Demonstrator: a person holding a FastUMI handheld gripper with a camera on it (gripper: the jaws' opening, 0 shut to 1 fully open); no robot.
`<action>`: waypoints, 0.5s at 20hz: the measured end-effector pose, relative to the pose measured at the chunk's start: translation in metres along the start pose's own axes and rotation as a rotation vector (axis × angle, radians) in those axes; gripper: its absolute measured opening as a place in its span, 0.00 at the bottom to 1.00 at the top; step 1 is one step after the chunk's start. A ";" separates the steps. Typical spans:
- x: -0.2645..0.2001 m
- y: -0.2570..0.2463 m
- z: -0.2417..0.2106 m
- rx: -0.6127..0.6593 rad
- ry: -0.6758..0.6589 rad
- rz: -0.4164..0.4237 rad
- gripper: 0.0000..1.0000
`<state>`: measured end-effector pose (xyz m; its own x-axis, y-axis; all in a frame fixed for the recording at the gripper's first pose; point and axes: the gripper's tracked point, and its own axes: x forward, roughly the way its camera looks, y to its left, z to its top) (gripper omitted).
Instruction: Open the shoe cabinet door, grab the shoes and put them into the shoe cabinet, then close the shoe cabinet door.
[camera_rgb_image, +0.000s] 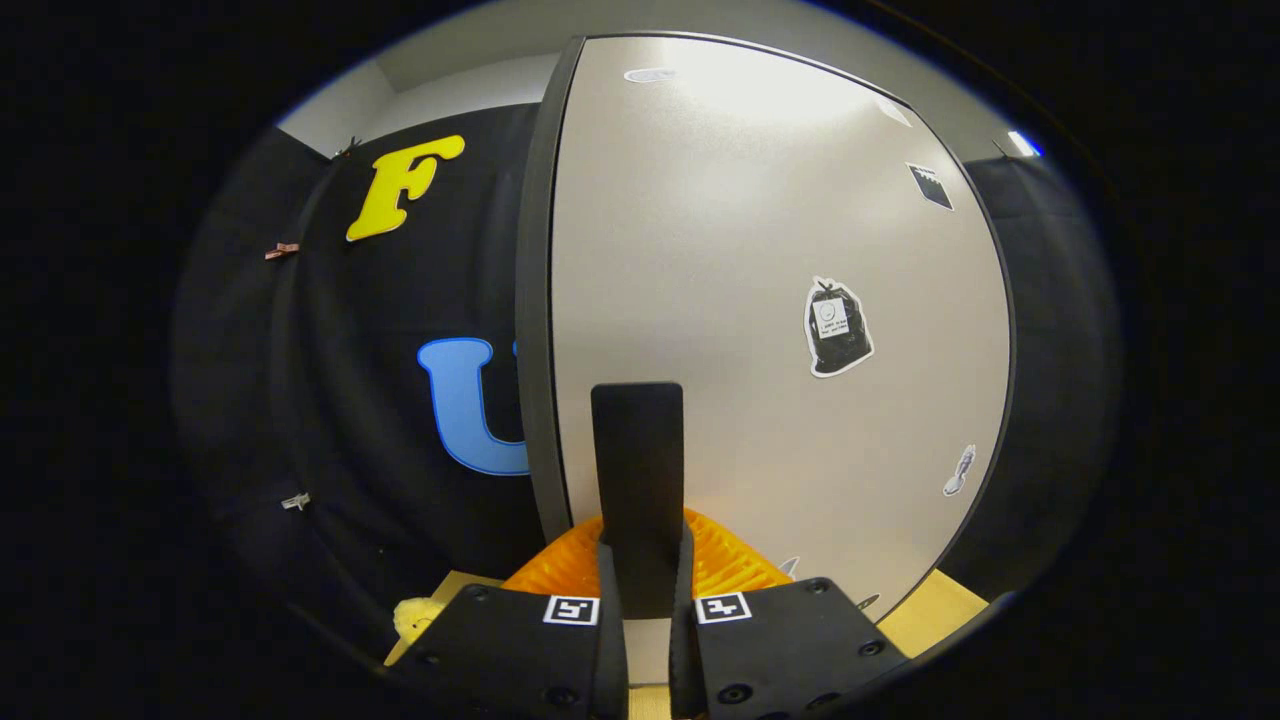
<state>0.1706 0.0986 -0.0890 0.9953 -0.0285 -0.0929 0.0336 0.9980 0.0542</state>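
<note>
**Gripping the cabinet handle, door just ahead**

Clamping the dark upright handle (637, 470), the gripper (647, 590) has its fingers drawn narrow, one on each side of the bar, which stands between them and rises beyond their tips. The handle sits on the pale shoe cabinet door (760, 300), right in front of the fingers; whether that door is ajar I cannot tell.

Likely trouble: pulling off-line with the hinge arc could let the smooth bar slide out of the fingers. An orange ribbed thing (735, 565) low behind the fingers might catch the door's foot.

Stickers dot the door; the bag-shaped sticker (837, 327) carries print too small to read.
</note>
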 end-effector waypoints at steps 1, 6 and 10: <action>-0.004 0.000 0.002 -0.006 0.004 0.005 0.16; -0.042 -0.007 -0.001 -0.016 0.003 0.032 0.16; -0.088 -0.024 0.003 -0.011 -0.026 0.060 0.16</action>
<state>0.0825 0.0770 -0.0789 0.9975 0.0299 -0.0637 -0.0269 0.9985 0.0477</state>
